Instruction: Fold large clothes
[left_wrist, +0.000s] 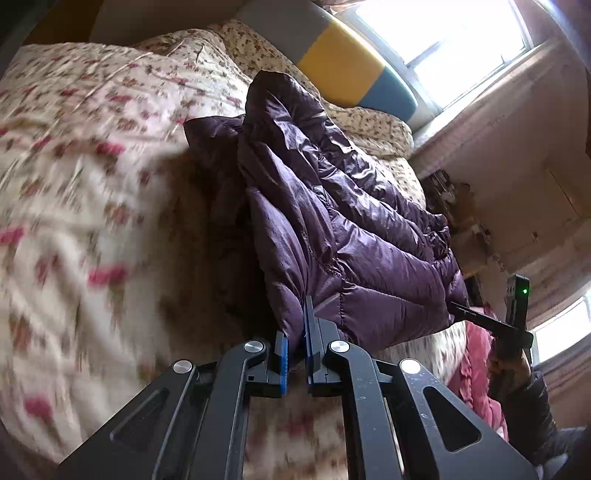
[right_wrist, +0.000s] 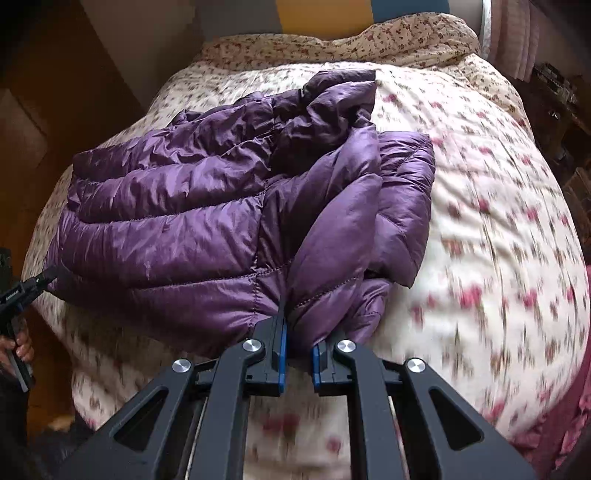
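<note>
- Purple puffer jacket: bunched on the floral bed.
- Left gripper: jaws clenched on the jacket's hem.
- Right gripper: jaws clenched on the same hem.

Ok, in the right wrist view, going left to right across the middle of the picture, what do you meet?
The left gripper poking in at the edge and pinching the jacket's far corner → the purple puffer jacket → the right gripper shut on the jacket's near hem → bare floral bedspread.
</note>
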